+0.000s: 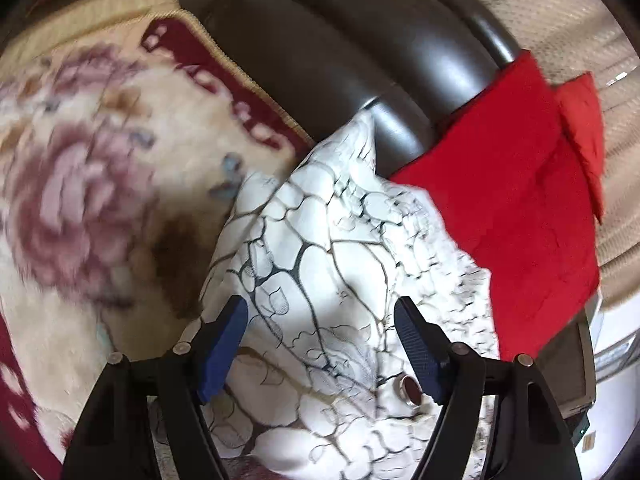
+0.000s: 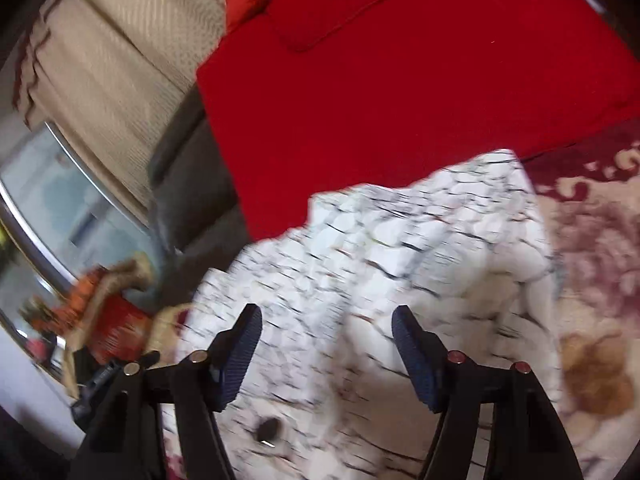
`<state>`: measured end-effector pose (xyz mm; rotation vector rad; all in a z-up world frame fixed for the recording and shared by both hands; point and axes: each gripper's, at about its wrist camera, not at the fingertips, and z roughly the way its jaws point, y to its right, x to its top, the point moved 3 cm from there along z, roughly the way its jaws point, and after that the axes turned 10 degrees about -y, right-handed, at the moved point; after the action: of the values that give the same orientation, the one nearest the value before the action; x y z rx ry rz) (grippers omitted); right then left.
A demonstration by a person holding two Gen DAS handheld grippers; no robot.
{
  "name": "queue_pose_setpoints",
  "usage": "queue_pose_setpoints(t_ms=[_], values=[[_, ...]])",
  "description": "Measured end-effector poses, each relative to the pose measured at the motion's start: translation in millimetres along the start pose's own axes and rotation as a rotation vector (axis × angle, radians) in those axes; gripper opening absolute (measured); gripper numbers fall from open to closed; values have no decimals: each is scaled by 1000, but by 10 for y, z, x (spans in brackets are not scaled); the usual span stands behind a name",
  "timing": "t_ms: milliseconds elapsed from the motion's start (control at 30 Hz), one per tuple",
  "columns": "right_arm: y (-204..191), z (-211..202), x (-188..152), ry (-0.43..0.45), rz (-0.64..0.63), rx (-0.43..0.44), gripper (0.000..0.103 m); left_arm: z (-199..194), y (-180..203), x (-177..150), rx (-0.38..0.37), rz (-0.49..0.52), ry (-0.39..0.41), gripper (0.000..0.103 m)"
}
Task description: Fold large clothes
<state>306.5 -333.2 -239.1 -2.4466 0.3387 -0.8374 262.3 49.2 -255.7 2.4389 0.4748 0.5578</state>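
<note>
White fabric veined with dark marbled lines, the garment (image 1: 344, 280) lay bunched on a floral blanket (image 1: 80, 200) that covered what looked like a bed or sofa, its far edge lapping against a red cloth (image 1: 512, 184) draped over a dark padded leather rail (image 1: 320, 52). The left gripper (image 1: 320, 344) hovered just above the garment with its blue-padded fingers (image 1: 224, 344) spread wide and nothing between them; a dark oval button (image 1: 412, 390) sat close beside the right finger. The right gripper (image 2: 326, 354) stood the same way over the garment (image 2: 380, 260), fingers (image 2: 416, 360) wide apart and empty, with a second dark button (image 2: 268, 428) low between them, and the red cloth (image 2: 400, 80) filling the view beyond. Both views were smeared by motion, so I could not tell whether either finger was touching the fabric. The folding appeared barely started, since the garment was still heaped and not laid flat. The likely trouble from here was a grip that closed on several crumpled layers at once, which would lift a lump in place of a clean edge. A pinch taken near the overlap could also catch the red cloth and drag it along. Closing on a button might let the pads slip off the thin fabric.
</note>
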Motion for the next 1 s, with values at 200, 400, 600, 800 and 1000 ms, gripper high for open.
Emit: queue_pose_setpoints(t_ms=[200, 400, 600, 800, 1000], values=[[418, 62, -286, -136, 27, -153, 13, 214, 242, -253, 243, 303, -14, 73], [415, -59, -540, -175, 23, -166, 12, 125, 117, -374, 257, 335, -38, 71], [349, -94, -675, -166, -7, -197, 12, 58, 45, -410, 216, 331, -35, 70], [304, -251, -608, -99, 51, -128, 15, -286, 6, -407, 110, 198, 94, 70], [97, -431, -575, -17, 1, -114, 16, -304, -108, -396, 230, 160, 117, 71]])
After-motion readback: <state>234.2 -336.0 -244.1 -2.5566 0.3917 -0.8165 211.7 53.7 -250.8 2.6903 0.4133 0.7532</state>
